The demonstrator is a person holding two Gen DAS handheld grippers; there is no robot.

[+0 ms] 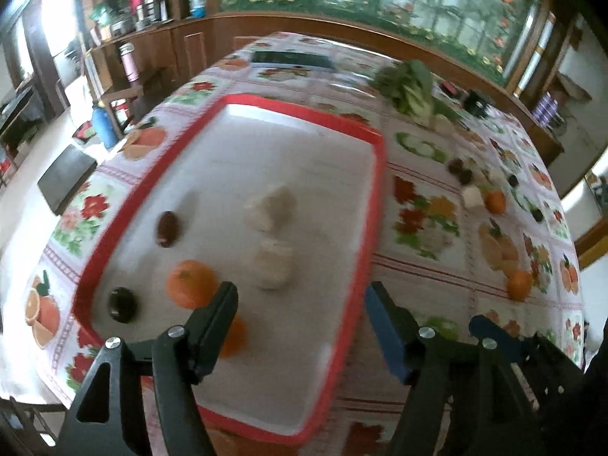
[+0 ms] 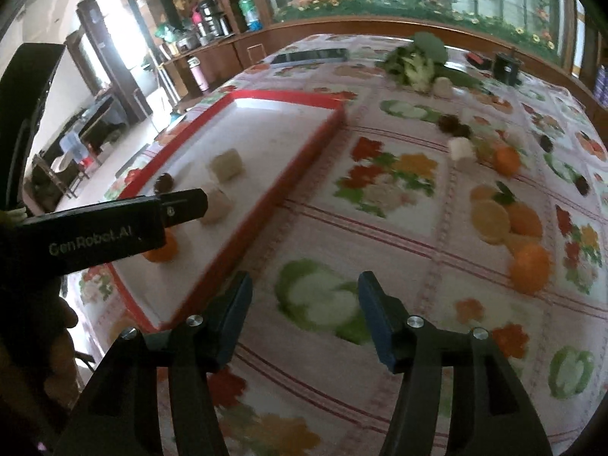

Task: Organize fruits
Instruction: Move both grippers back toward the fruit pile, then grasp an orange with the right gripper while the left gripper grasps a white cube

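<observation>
Now, starting at the lower left of the left wrist view, we see a dark round fruit (image 1: 122,304) in the near corner of the red-rimmed tray (image 1: 374,205), with an orange (image 1: 191,284) just to its right and a dark reddish fruit (image 1: 168,228) above them. A second orange (image 1: 232,336) sits partly hidden behind the black finger. Toward the middle of the tray lie two pale lumps (image 1: 270,207), one above the other; the blur is heavy, so we cannot say for sure what they are. Our left claw (image 1: 300,321) hangs over the tray's near right part, jaws spread wide with nothing between them.

Right of the tray, on the flower-and-fruit patterned cloth of the surface (image 1: 425,266), more fruit lies loose: an orange (image 1: 520,285) at centre right, another orange (image 1: 496,202) higher up beside a pale cube (image 1: 473,195), and a small dark cluster (image 1: 459,170) above those. Leafy greens (image 1: 408,89) rest in the upper middle.

In the right wrist view the left tool's black body crosses the left edge above the tray (image 2: 304,159). Our right claw (image 2: 304,309) hovers over the cloth just right of the tray, also wide open and holding nothing. An orange (image 2: 530,268) sits at the right, well apart from it.
</observation>
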